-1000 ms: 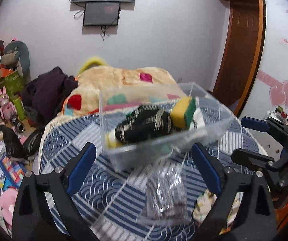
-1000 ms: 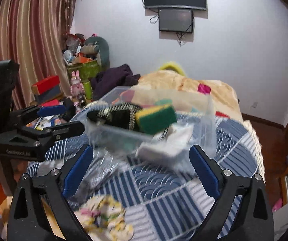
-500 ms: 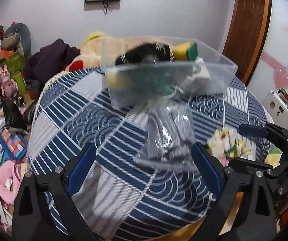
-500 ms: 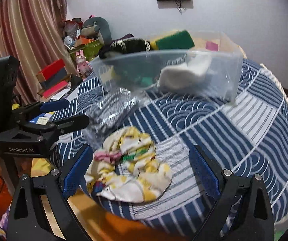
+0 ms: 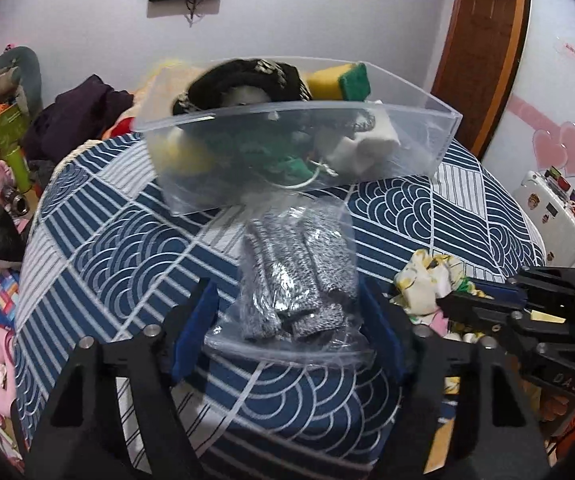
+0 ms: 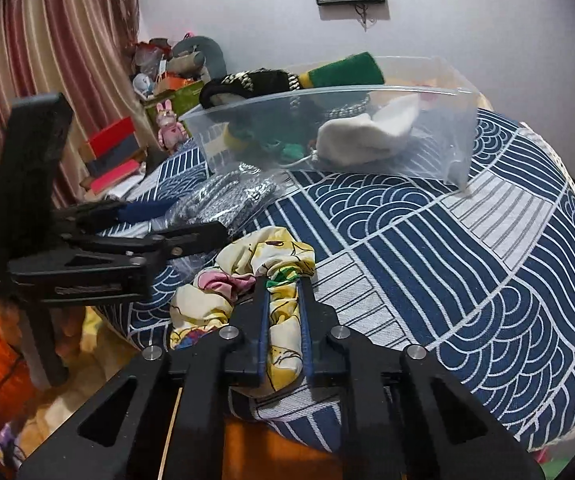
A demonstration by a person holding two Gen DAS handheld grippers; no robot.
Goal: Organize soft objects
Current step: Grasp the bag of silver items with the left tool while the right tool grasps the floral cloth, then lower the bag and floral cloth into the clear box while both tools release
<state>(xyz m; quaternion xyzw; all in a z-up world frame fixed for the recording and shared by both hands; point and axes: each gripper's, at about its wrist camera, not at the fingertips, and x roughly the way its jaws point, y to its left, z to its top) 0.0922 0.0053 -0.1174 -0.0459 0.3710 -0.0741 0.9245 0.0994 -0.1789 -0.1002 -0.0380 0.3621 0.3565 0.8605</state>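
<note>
A clear plastic bag of grey knitted items (image 5: 295, 280) lies on the blue patterned tablecloth (image 5: 99, 248). My left gripper (image 5: 287, 312) straddles its near end with jaws open, pads at each side; the bag also shows in the right wrist view (image 6: 223, 196). My right gripper (image 6: 283, 296) is shut on a yellow floral cloth (image 6: 263, 256) at the table's near edge; the cloth also shows in the left wrist view (image 5: 427, 280). Behind stands a clear plastic box (image 5: 427, 120) holding a black knit item (image 5: 247, 76), a yellow-green sponge (image 5: 343, 80) and a white cloth (image 6: 367, 136).
The round table drops off at its near edge. Clutter, toys and boxes (image 6: 115, 152) fill the floor to the left. A bed with a blanket lies behind the box. A wooden door (image 5: 483, 40) and a white case (image 5: 551, 208) are on the right.
Both grippers have moved down and forward to the table. The right gripper has shut on the floral cloth. The left gripper's jaws have narrowed around the bag's near end.
</note>
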